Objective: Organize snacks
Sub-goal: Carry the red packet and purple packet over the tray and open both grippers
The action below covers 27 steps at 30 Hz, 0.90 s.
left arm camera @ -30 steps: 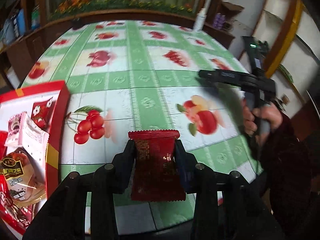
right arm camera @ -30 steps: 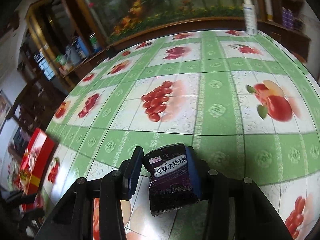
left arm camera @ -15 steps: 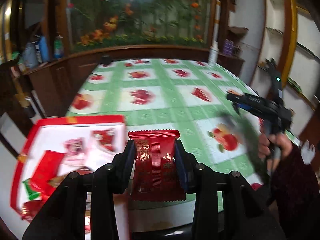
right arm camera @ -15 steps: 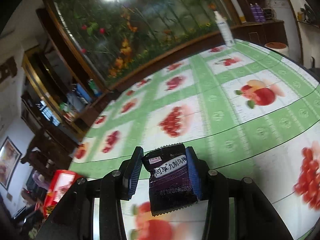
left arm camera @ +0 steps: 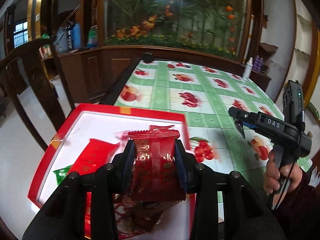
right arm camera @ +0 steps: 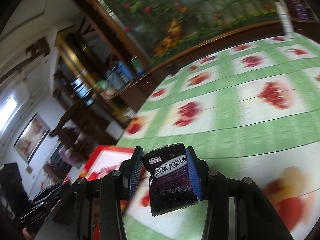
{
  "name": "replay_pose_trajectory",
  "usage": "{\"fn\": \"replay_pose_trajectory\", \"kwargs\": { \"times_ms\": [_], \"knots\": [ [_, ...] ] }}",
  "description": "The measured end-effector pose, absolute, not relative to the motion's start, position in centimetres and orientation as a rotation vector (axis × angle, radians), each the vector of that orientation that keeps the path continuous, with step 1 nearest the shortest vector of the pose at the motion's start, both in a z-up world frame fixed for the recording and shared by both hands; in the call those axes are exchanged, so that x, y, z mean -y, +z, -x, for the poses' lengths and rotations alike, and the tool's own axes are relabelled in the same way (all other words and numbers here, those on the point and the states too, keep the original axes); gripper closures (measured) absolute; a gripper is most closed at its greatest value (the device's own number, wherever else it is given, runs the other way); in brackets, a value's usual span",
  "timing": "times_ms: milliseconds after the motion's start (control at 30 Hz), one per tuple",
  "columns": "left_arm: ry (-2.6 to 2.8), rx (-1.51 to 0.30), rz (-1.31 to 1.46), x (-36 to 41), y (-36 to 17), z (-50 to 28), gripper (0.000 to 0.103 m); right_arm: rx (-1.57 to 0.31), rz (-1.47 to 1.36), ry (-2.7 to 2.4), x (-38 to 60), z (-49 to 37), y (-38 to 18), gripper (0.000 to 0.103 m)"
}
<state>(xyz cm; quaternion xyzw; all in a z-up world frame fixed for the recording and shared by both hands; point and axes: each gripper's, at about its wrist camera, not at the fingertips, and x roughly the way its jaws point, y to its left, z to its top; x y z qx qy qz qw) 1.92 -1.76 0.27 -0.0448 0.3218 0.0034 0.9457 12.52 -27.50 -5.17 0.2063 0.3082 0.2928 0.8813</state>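
Observation:
My left gripper (left arm camera: pixel 154 146) is shut on a dark red snack packet (left arm camera: pixel 156 166) and holds it above the red box with a white inside (left arm camera: pixel 112 118) at the table's left edge. Several red and green snack packets (left arm camera: pixel 94 156) lie in the box. My right gripper (right arm camera: pixel 164 160) is shut on a black and purple plum packet (right arm camera: pixel 172 178) above the table; it also shows in the left wrist view (left arm camera: pixel 240 124), right of the box. The box shows at lower left in the right wrist view (right arm camera: pixel 104 154).
The table carries a green and white fruit-print cloth (left arm camera: pixel 200 92). A white spray bottle (left arm camera: pixel 247 70) stands at its far right edge. Dark wooden cabinets (left arm camera: pixel 84 68) and a chair (left arm camera: pixel 30 76) stand behind and left of the table.
My left gripper has swung left and now holds its red packet over the box. My right gripper has also swung left with the black packet, and the box has come into its view.

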Motion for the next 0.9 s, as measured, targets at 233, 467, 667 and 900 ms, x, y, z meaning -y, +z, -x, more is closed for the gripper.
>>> {"fn": "replay_pose_trajectory", "kwargs": {
  "times_ms": [233,467,667,900],
  "knots": [
    [0.052,-0.654,0.123,-0.7,-0.2,-1.4,0.066,-0.671,-0.384,0.77,20.4,-11.2,-4.1,0.059],
    [0.095,-0.642,0.144,-3.0,-0.2,-0.9,0.066,-0.636,-0.354,0.849,17.3,-9.3,-2.2,0.059],
    [0.158,-0.628,0.145,-4.6,-0.4,-0.6,0.066,-0.618,-0.32,0.908,15.2,-7.7,-1.3,0.059],
    [0.229,-0.631,0.123,-5.7,-1.0,-0.8,0.066,-0.629,-0.251,0.971,12.3,-5.6,-1.9,0.059]
  ]
}}
